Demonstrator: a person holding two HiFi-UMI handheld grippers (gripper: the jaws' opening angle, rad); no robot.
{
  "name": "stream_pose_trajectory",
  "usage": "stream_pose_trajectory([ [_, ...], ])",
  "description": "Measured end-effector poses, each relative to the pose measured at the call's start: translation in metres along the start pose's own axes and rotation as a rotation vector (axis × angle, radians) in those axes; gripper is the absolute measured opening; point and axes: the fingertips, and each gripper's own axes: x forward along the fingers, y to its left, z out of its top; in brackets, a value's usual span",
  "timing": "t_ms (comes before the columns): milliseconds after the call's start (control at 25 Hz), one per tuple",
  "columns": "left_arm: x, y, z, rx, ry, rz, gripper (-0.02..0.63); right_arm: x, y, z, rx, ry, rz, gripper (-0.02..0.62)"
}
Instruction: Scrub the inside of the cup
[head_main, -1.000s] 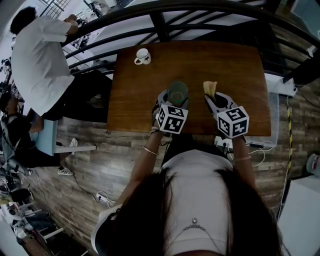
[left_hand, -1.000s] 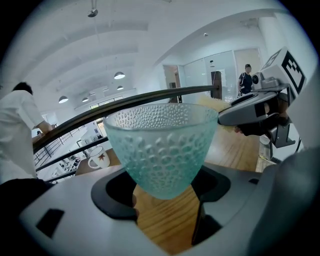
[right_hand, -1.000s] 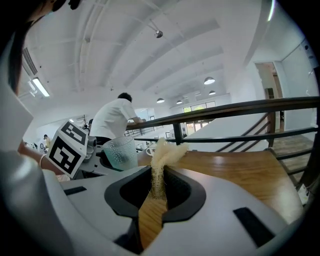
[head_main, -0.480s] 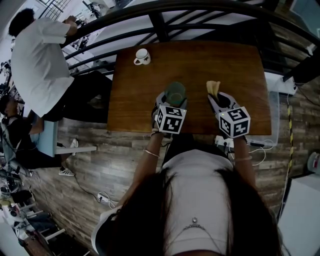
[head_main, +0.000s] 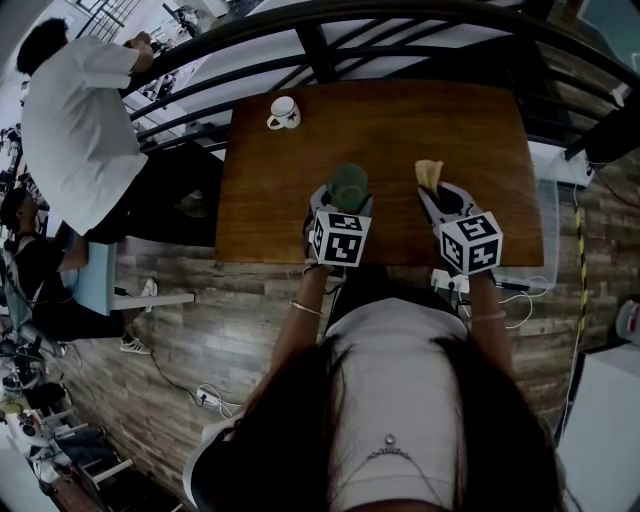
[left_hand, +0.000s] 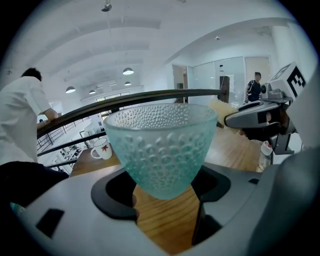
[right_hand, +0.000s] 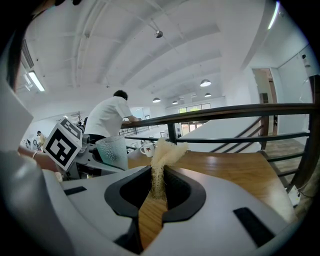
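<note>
Bumpy green cup (left_hand: 161, 150) is pinched by the left gripper (left_hand: 166, 186) over the table's (head_main: 400, 130) near edge. Pale fibrous scrubber (right_hand: 165, 152) is squeezed in the right gripper (right_hand: 156, 187), over that same table edge too.

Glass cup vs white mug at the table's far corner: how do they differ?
1. The glass cup is translucent green with a dimpled surface; the white mug is opaque, with a small red mark.
2. The glass cup tapers and has no handle; the white mug has one.
3. The glass cup is clamped in the left gripper's jaws; the white mug stands untouched on the table.
Both are upright, mouths up.
</note>
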Motion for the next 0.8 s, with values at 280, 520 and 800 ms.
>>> stream_pose_trajectory([
  [280,-0.0030,-0.0009,-0.0022,-0.007,-0.004,-0.005,0.339,-0.0028,0.0015,-0.0027,0.000,0.001,-0.007,0.080],
  [520,-0.0057,-0.0011,-0.0031,-0.014,-0.009,-0.011,0.339,-0.0044,0.0027,-0.0033,0.001,0.000,-0.017,0.080],
  [800,-0.0077,-0.0067,-0.0059,-0.016,-0.007,-0.024,0.339,-0.0073,0.0042,-0.0035,0.001,-0.006,-0.022,0.080],
])
